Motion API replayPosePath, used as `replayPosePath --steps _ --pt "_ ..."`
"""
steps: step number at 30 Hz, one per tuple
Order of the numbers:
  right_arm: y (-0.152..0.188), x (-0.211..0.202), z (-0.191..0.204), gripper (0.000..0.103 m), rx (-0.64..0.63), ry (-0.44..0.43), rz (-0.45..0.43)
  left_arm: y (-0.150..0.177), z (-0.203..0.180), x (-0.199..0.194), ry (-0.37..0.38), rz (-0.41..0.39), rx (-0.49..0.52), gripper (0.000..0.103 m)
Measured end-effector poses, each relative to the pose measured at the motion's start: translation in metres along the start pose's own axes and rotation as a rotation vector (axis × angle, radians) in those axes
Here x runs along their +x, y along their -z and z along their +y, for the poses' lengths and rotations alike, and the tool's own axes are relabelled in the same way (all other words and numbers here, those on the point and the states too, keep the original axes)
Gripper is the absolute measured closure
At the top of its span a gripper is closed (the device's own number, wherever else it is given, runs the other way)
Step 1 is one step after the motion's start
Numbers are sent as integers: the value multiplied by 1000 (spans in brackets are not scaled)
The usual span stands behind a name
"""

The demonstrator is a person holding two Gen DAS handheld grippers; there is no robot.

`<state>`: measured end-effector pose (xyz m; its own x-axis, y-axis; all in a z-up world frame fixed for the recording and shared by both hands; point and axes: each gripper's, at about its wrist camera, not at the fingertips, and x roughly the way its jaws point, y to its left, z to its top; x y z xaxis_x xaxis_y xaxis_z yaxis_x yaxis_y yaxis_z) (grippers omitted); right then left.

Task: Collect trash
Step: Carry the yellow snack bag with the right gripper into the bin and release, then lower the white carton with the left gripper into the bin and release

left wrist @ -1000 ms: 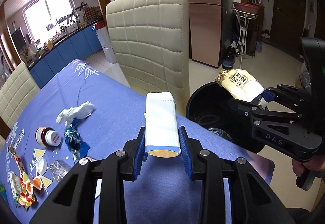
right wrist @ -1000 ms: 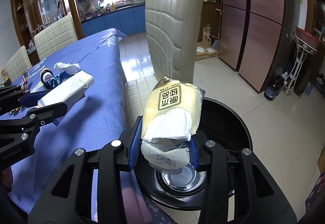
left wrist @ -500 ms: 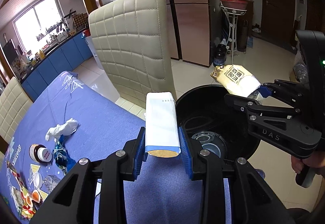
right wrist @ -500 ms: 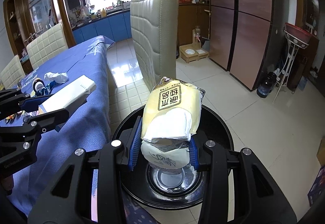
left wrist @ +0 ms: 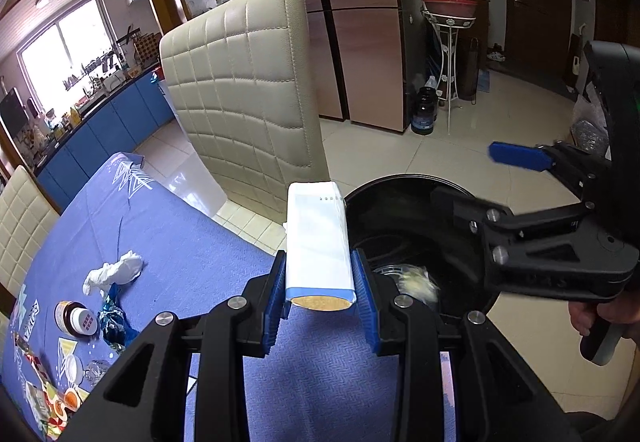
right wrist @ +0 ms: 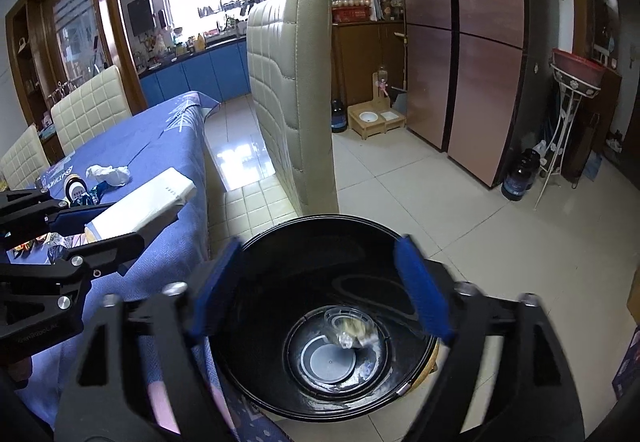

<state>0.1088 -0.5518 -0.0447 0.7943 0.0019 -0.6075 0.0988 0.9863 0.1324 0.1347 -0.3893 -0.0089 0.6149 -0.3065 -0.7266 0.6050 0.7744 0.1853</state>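
Observation:
My left gripper point(left wrist: 320, 282) is shut on a white packet with a blue edge point(left wrist: 318, 242), held over the table's corner beside the black bin point(left wrist: 400, 181). From the right wrist the same packet point(right wrist: 148, 201) shows at the left. My right gripper point(right wrist: 318, 246) hangs over the bin point(right wrist: 320, 219) with its jaws opening wide and nothing between them. The yellow packet point(right wrist: 352, 330) is a blur low inside the bin, also seen as a pale smear point(left wrist: 418, 284) from the left wrist. In that view the right gripper point(left wrist: 466, 175) reaches in from the right, a hand on its handle.
A cream quilted chair point(left wrist: 240, 101) stands close behind the bin. On the blue tablecloth point(left wrist: 180, 242) lie a crumpled tissue point(left wrist: 116, 274), a small jar point(left wrist: 78, 318), a blue wrapper point(left wrist: 112, 322) and more scraps. A dark bottle point(left wrist: 424, 113) and a plant stand are on the tiled floor.
The right gripper has let go of the yellow packet, which has dropped into the bin. Both grippers have drifted further over the bin; the left still holds its packet.

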Motion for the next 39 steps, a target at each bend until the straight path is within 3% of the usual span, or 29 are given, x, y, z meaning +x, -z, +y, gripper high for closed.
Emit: replayPosePath --steps 14,25,27,28,29,39 --pt "4 6 -17 4 35 71 27 -14 -21 5 39 -8 47 70" --pt "8 10 -26 4 58 80 43 -26 -27 8 34 -18 60 69" --pt "9 10 -27 4 61 78 45 -27 -26 8 45 -14 52 57" --pt "9 10 -26 4 61 77 46 -26 -24 8 62 -3 34 31" --pt "9 10 -26 4 58 78 49 -26 -22 7 63 -7 19 16" --pt "6 10 -10 4 44 63 49 -7 6 0 6 8 -62 12"
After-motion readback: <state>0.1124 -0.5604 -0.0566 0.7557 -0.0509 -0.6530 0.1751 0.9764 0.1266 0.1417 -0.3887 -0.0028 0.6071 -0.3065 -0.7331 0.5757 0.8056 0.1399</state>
